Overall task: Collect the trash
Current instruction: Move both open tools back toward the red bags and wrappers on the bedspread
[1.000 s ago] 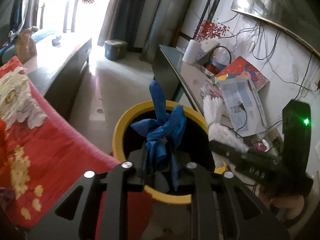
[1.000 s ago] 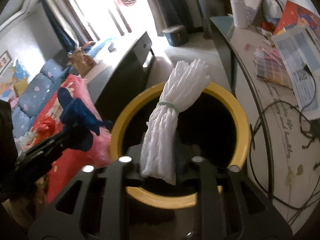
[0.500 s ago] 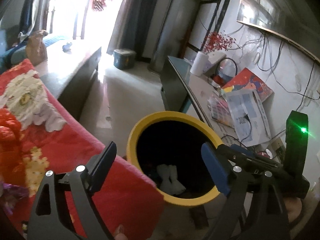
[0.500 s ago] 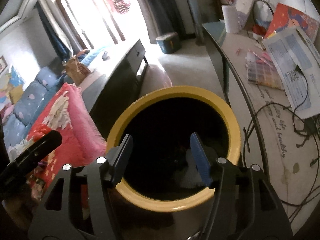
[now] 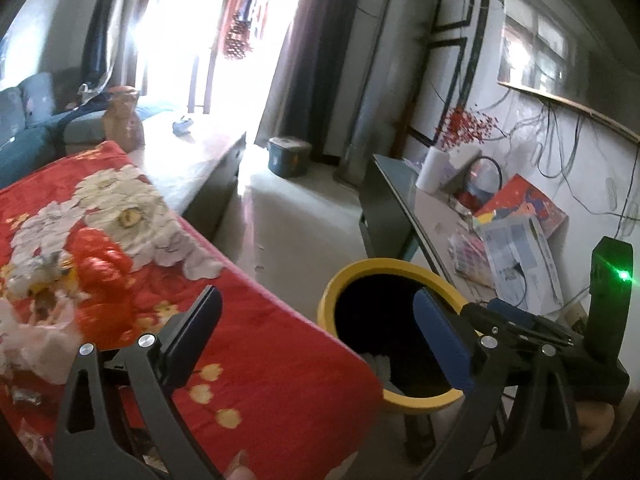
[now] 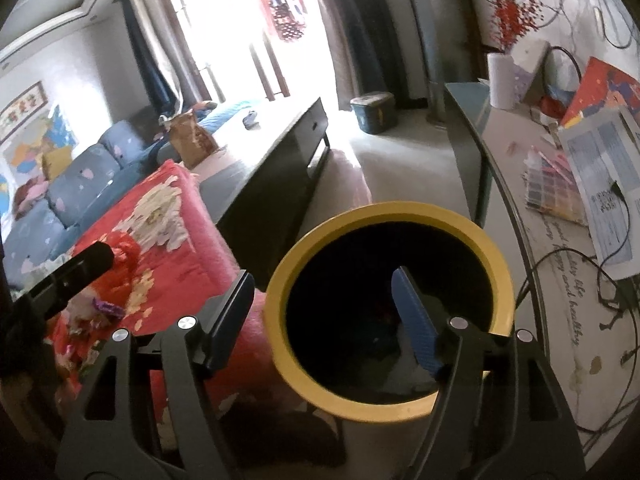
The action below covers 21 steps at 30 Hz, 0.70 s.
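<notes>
Both tongs, L (image 5: 316,332) & R (image 6: 320,316), released, empty, over yellow bin (image 6: 390,410).

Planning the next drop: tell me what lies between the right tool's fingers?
The yellow bin's rim and dark opening lie between the open right tool's fingers, in the right wrist view.

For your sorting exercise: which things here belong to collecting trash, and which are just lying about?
Belongs to the job:
yellow bin
white bundle inside it
left tool, open
right tool, open

Just lying about:
red floral blanket
paper roll
printed sheets
</notes>
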{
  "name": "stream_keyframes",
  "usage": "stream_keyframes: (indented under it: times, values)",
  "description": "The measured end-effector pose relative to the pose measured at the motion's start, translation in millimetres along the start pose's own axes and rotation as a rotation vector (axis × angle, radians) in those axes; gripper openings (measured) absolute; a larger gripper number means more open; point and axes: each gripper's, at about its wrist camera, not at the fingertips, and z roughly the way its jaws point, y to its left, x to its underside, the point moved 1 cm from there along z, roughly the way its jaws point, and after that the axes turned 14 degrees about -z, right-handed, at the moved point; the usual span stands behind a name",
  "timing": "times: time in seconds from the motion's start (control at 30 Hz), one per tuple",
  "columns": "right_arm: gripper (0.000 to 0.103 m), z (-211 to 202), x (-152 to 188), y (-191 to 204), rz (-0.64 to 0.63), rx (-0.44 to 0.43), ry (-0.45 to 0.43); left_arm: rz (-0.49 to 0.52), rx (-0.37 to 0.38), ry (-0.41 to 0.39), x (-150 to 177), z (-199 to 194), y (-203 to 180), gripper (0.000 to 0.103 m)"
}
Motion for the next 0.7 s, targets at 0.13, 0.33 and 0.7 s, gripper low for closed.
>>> stream_keyframes:
  times: [0.13, 0.33, 0.7]
  values:
    - [0.064, -1.9, -0.9, 11.4, -0.034, -0.021, -0.004, -0.02, -0.022, -0.027, -2.8, -13.6, 15.1, 0.094]
    - [0.065, -5.0, -2.6, 35.9, -0.1, -0.061, -0.007, -0.039, -0.048, -0.065, -4.9, -29.6, 30.4, 0.094]
    - [0.066, -9.8, -9.4, 78.8, -0.199, -0.145, -0.017, -0.087, -0.109, -0.133, -11.2, -59.2, 62.3, 0.094]
